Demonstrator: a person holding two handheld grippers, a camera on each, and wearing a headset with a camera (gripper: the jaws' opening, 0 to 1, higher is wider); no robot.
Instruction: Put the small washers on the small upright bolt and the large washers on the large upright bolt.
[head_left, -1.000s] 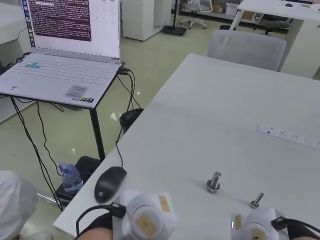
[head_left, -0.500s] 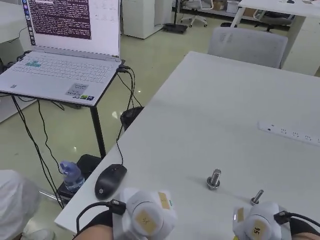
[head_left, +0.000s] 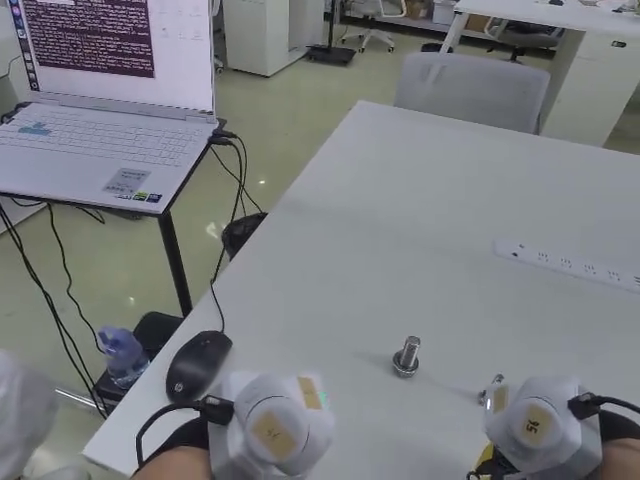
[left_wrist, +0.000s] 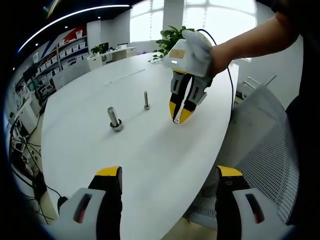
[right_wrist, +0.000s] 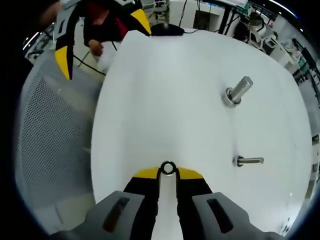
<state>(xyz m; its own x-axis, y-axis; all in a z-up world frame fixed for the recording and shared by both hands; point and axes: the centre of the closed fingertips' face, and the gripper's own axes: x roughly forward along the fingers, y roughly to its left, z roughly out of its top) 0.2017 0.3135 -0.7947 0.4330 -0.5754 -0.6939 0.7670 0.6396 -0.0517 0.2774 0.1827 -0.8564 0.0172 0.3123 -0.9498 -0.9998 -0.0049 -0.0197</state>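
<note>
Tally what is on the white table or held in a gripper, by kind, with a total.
Bolts: 2, the large bolt and the small bolt
Washers: 1, a washer in the right gripper
Mouse: 1
Power strip: 1
Total: 5

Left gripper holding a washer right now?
No, the left gripper has its yellow-tipped jaws wide apart with only bare white table between them.
</note>
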